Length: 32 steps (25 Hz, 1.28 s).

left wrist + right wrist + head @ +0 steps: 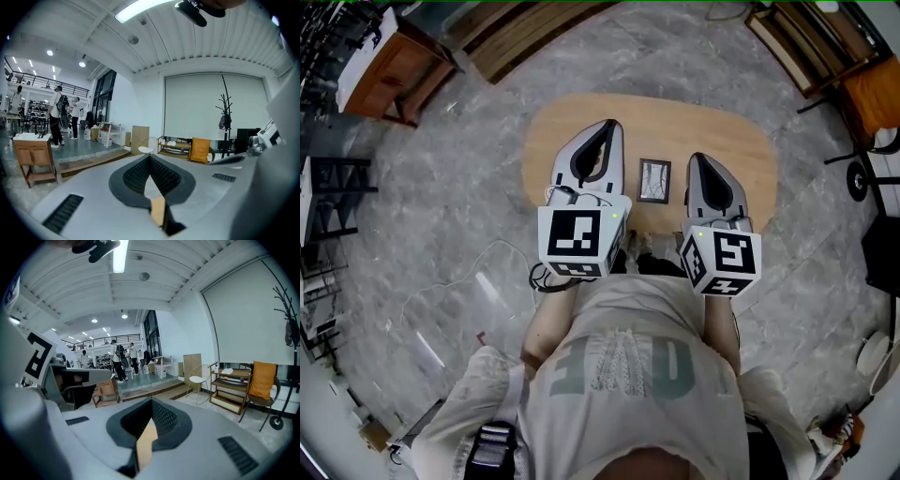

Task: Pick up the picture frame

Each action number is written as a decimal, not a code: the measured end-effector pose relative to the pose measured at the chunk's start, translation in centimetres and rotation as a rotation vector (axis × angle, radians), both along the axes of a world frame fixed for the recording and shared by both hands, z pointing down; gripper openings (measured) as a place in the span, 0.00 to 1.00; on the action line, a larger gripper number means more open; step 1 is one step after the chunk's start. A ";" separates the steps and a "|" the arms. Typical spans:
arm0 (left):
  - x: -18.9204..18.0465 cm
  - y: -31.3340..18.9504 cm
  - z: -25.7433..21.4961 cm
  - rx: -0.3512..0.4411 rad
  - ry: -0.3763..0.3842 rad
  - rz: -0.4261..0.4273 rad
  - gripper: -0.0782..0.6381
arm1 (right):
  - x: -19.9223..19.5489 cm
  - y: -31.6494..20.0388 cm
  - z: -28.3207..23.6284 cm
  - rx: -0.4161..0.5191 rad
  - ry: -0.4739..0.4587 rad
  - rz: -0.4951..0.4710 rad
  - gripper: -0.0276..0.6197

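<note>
Picture frame lies flat on the table, untouched, in the gap between the left gripper and the right gripper, just beside each, both with jaws closed together on nothing.

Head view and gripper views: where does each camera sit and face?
Head view: on the person's head, facing steeply down at table and picture frame; shirt, left tongs, right tongs show.
Left gripper view: on left tongs, facing level across the room; shut jaws show.
Right gripper view: on right tongs, same heading; shut jaws show.
Both gripper views share the orange-cushioned chair.
</note>
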<state>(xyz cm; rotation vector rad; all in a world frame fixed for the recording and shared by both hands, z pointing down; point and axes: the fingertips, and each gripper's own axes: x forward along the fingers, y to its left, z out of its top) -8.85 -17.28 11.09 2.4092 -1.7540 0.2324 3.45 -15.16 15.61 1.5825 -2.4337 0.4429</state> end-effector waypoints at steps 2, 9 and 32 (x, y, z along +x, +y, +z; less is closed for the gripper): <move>-0.1 0.0 0.3 -0.008 0.001 0.011 0.12 | -0.3 0.0 0.1 0.002 0.004 -0.001 0.05; -0.9 -0.4 1.3 -0.023 0.027 0.010 0.12 | 0.0 -0.9 -0.3 0.037 0.046 0.013 0.05; 0.1 -4.8 12.6 -0.077 -0.008 0.010 0.12 | -0.5 -8.3 5.8 0.072 0.018 -0.048 0.05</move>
